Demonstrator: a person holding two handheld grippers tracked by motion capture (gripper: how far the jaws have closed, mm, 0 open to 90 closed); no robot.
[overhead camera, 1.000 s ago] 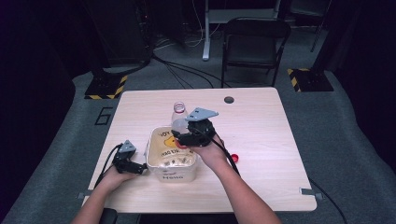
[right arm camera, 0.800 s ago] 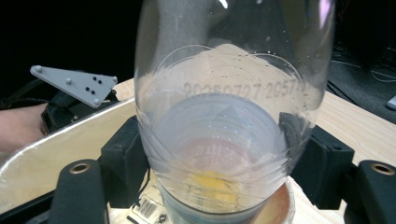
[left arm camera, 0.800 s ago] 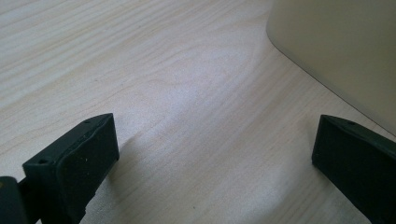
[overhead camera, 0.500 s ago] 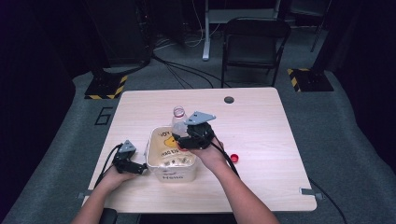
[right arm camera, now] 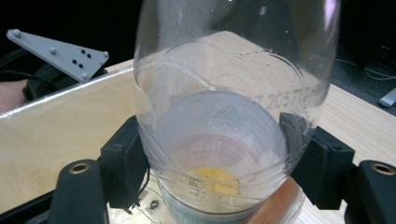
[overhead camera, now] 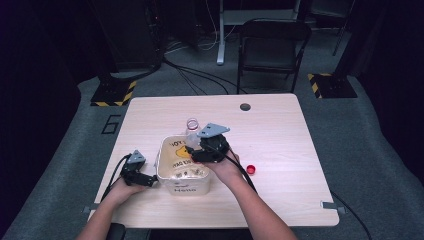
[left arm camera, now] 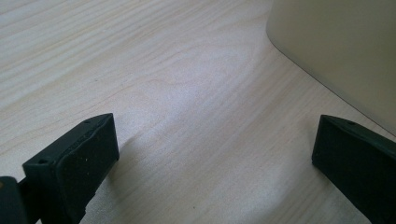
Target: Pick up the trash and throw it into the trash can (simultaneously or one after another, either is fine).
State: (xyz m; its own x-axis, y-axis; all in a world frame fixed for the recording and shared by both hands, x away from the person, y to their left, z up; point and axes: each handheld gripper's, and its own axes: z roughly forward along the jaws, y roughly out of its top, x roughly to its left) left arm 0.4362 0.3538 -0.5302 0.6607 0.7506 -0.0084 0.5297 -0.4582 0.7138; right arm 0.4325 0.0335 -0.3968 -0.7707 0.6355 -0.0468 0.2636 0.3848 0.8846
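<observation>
My right gripper (right arm camera: 215, 163) has its jaws pinching a clear plastic bottle (right arm camera: 233, 107) from both sides, one black pad on each flank of its body; in the right gripper view the bottle points away from me, its open neck tipped down over the cream tub (right arm camera: 60, 135), and through the clear wall I see a yellow patch of the tub's inside. In the high view the right gripper (overhead camera: 197, 150) sits over the tub's (overhead camera: 172, 186) far right rim, the bottle (overhead camera: 192, 125) leaning across that rim, and the tub stands on the worktop (overhead camera: 280, 150) between my two hands. My left gripper (overhead camera: 148, 180) lies low at the tub's left side with its jaws spread wide and nothing between them; in the left gripper view bare wood lies between them and the tub's wall (left arm camera: 336, 51) stands just beside the right-hand jaw. A small red cap (overhead camera: 251, 169) lies on the worktop near my right forearm. The bottle's mouth is hidden behind its own body, and the stuff inside the tub is too small to make out. Compared with a second ago, the right gripper and the bottle have shifted only slightly over the tub, the grip unchanged; the left gripper has stayed put.
</observation>
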